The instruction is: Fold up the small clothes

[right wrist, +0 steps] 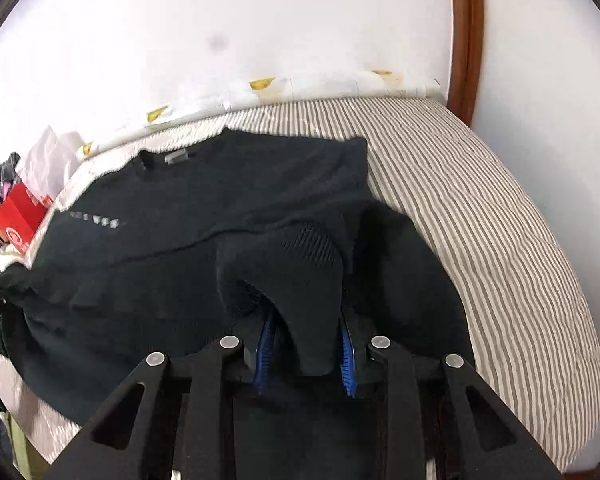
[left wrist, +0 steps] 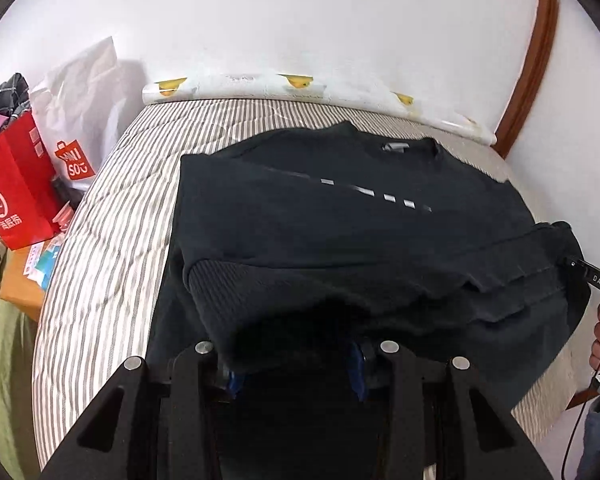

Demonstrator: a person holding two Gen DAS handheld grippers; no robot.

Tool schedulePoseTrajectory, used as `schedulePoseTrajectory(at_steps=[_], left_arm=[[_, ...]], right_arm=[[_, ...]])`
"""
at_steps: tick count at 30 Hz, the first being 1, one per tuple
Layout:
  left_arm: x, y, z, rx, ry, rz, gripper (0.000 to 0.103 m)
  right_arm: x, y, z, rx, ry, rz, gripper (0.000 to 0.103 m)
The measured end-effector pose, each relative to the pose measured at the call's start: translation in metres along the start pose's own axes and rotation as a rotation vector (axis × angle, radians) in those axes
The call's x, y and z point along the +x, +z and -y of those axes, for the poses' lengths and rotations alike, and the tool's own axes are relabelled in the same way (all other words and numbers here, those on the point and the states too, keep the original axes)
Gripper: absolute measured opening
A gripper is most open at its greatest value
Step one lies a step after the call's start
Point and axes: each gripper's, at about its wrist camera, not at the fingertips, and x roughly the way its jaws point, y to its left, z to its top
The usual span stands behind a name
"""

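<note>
A black sweatshirt point(left wrist: 340, 220) lies spread on the striped bed point(left wrist: 112, 220), neck label toward the wall. Its near ribbed hem is lifted and bunched over my left gripper point(left wrist: 294, 376), which is shut on that fabric; the blue pads point(left wrist: 356, 376) barely show under the cloth. In the right wrist view the sweatshirt point(right wrist: 180, 240) has a ribbed fold standing up between the blue pads point(right wrist: 266, 356) of my right gripper point(right wrist: 306, 360). Those jaws are closing and the pads press the fold. The right gripper point(left wrist: 580, 274) also shows at the garment's right edge, gripping cloth.
A red paper bag point(left wrist: 16, 200) and a white shopping bag point(left wrist: 80, 92) stand left of the bed. A white padded strip point(left wrist: 260, 86) runs along the wall. A brown door frame point(right wrist: 466, 40) rises at the right. Striped mattress point(right wrist: 480, 220) lies bare to the right.
</note>
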Motion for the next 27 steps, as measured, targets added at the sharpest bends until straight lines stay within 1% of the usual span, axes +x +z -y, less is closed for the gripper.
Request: schedulePoseTrajectory(at_steps=[4,8,10,13,15,18,20,22,24,27], left_arm=[[0.01,0.02,-0.003,-0.019,-0.006,0.001,0.039],[0.02,0.044,-0.005,-0.027,0.024,0.017,0.039],[0.026,0.052,-0.006,-0.03,0.032,0.017,0.039],[0.032,0.059,-0.013,-0.033,0.056,0.017,0.039],[0.036,0.06,-0.019,-0.036,0.074,0.012,0.039],[0.046,0.062,-0.031,-0.048,0.099,-0.017,0.039],[0.056,0.062,-0.033,-0.034,0.095,-0.048,0.039],[0.063,0.063,-0.033,-0.015,0.092,-0.058,0.039],[0.067,0.063,-0.031,-0.004,0.081,-0.064,0.039],[0.073,0.064,-0.028,0.012,0.073,-0.07,0.039]], right_arm=[[0.017,0.027,0.003,0.039,0.03,0.008,0.027],[0.03,0.054,0.003,0.069,0.047,0.026,0.027],[0.029,0.066,0.003,0.074,0.041,0.046,0.028],[0.018,0.081,-0.002,0.067,0.04,0.105,0.028],[0.011,0.085,-0.004,0.047,0.031,0.128,0.029],[0.007,0.084,-0.005,0.003,0.002,0.14,0.034],[0.004,0.082,-0.002,-0.016,-0.006,0.143,0.037],[0.004,0.079,0.0,-0.039,-0.004,0.135,0.041],[0.003,0.075,0.003,-0.066,-0.01,0.124,0.042],[-0.005,0.071,0.011,-0.065,-0.006,0.125,0.042]])
